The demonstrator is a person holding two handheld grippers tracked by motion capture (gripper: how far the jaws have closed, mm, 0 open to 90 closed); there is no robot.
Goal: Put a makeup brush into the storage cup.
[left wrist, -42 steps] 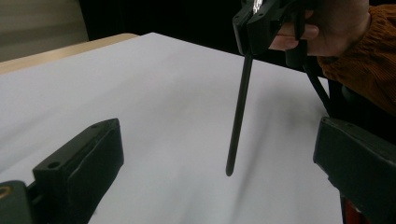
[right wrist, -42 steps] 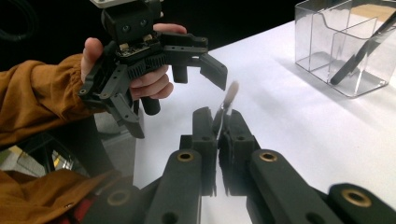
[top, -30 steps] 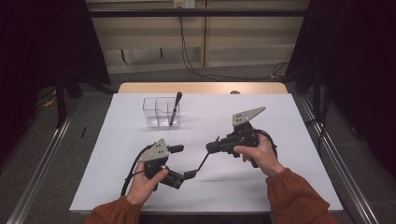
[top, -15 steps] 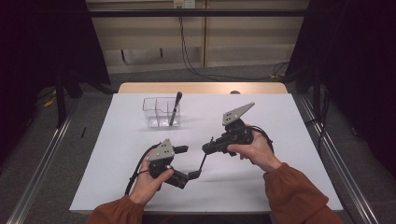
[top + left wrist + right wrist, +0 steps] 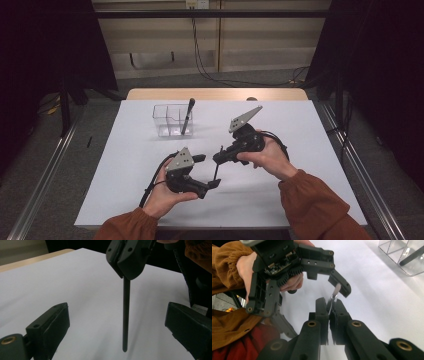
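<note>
At the near middle of the white table (image 5: 300, 130), the person has both grippers close together. The right gripper (image 5: 218, 159) is clamped tight on the top end of a thin black stick (image 5: 216, 173), perhaps a pen or a slim utensil; I cannot tell which. The stick hangs nearly upright from those jaws with its lower tip just above the tabletop. In the left gripper view the same stick (image 5: 126, 315) drops straight down from the right gripper (image 5: 124, 272), its point close to the white surface, though whether it touches I cannot tell.

The left gripper (image 5: 208, 171) sits just left of and a little nearer than the right one, resting low in the left hand (image 5: 167, 192). Its jaws stand wide apart, one on each side of the hanging stick, and neither pad touches it. In the right gripper view the closed jaws of the right gripper (image 5: 332, 308) pinch a pale, shiny sliver of the held thing, with the left gripper (image 5: 338, 285) spread open just beyond.

Farther off and to the left stands a clear plastic organizer (image 5: 167, 120) with several compartments. A second dark pen-like thing (image 5: 187, 116) leans in its right-hand compartment, its top poking above the rim. The right hand (image 5: 267, 157) wraps the right gripper's handle, with a rust-coloured sleeve (image 5: 315, 205) behind it.
</note>
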